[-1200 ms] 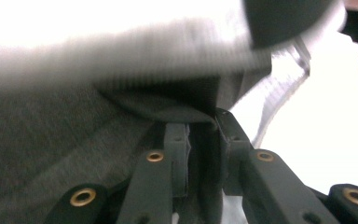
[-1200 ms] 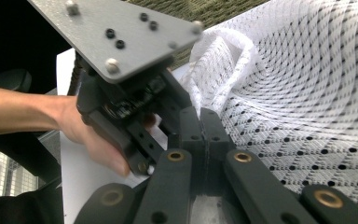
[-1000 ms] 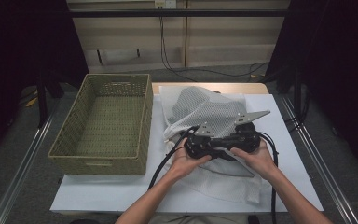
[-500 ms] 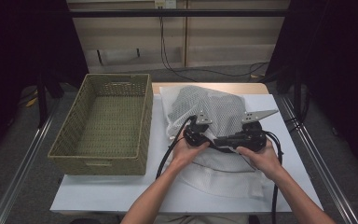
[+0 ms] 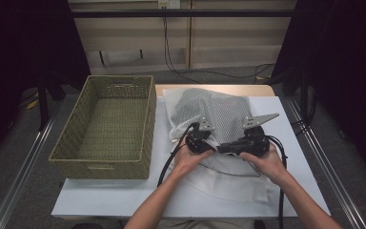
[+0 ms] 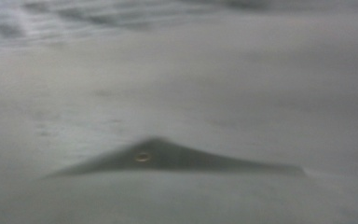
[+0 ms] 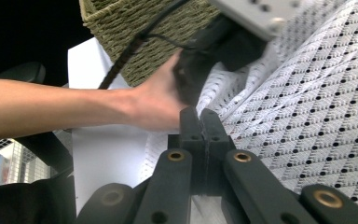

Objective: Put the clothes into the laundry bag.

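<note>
A white mesh cloth [image 5: 219, 112] lies spread on the white table [image 5: 124, 195], with a plainer white layer [image 5: 238, 183] at its near end. Both hands hold the grippers close together on top of it. In the high view my left gripper [image 5: 204, 143] sits at the cloth's left side, its jaw tips hidden in the folds. The left gripper view is a grey blur of cloth [image 6: 177, 84] pressed close. My right gripper [image 7: 204, 116] points at the left hand [image 7: 161, 100], jaws pressed shut at the mesh [image 7: 307, 116]. Whether cloth is pinched, I cannot tell.
A woven green basket [image 5: 145, 124] stands empty on the table's left half, right beside the cloth. The grippers' black cables [image 5: 169, 162] trail back toward the person. Metal rails [image 5: 331, 162] run along both table sides, and a dark floor lies beyond.
Both hands have shifted slightly away from the person over the cloth. The left gripper has turned so that its grey plate now shows on top.
</note>
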Available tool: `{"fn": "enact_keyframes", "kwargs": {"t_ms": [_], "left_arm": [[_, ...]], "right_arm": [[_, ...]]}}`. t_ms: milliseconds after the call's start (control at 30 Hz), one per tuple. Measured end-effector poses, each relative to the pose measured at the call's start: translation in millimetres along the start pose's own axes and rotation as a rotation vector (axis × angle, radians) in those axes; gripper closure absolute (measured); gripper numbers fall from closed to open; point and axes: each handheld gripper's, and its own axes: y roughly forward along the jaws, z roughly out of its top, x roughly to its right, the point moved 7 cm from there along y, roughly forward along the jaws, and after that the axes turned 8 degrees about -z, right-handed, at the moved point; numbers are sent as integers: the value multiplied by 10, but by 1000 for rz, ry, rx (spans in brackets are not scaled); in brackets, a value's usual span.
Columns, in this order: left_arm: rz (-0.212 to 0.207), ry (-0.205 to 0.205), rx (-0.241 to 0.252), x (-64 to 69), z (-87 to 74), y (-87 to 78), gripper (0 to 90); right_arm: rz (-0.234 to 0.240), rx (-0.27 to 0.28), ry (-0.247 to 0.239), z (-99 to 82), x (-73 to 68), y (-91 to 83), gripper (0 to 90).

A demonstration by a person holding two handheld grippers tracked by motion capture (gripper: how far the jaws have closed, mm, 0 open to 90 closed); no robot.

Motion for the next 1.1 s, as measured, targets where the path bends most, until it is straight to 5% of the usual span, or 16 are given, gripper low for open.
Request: {"fn": "enact_keyframes", "kwargs": {"t_ms": [367, 500, 667, 767, 967, 1100], "left_arm": [[-78, 53, 22, 255, -68, -502, 546], [-42, 92, 32, 272, -112, -708, 523], [-25, 102, 14, 264, -324, -868, 440], [-62, 73, -5, 307, -454, -933, 407], [-67, 123, -94, 457, -698, -1152, 335], [-65, 125, -97, 495, -875, -1225, 325]], "right_arm": [[-21, 2, -2, -4, 50, -25, 898], [-25, 0, -5, -5, 47, -10, 898], [-28, -4, -8, -11, 48, 5, 898], [-31, -11, -3, -23, 58, 19, 897], [-37, -17, -12, -29, 47, 28, 897], [-37, -26, -13, -45, 48, 44, 896]]}}
